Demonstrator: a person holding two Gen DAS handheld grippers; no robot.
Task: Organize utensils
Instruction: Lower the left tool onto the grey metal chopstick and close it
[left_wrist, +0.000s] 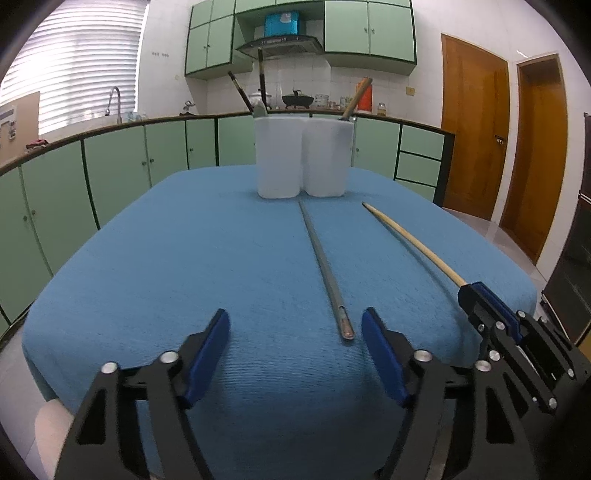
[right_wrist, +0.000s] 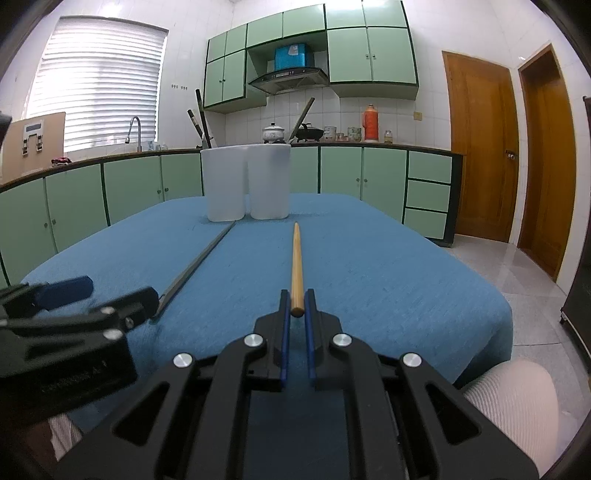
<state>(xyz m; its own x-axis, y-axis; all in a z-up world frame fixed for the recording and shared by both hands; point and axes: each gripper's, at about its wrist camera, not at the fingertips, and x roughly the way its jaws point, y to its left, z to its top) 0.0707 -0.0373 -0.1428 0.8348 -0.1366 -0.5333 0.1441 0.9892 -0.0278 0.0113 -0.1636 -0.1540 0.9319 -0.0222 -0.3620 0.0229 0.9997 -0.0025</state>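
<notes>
Left wrist view: left hand-held gripper (left_wrist: 294, 334) spread wide, nothing between its blue pads. Grey metal chopstick (left_wrist: 325, 266) lies just ahead on the ribbed blue cloth (left_wrist: 184, 258); its far tip is lost at the white double holder (left_wrist: 303, 157).

Right wrist view: right hand-held gripper (right_wrist: 296, 304) pinches the near end of the round wooden chopstick (right_wrist: 296, 264). Utensils in the holder show handles only.
</notes>
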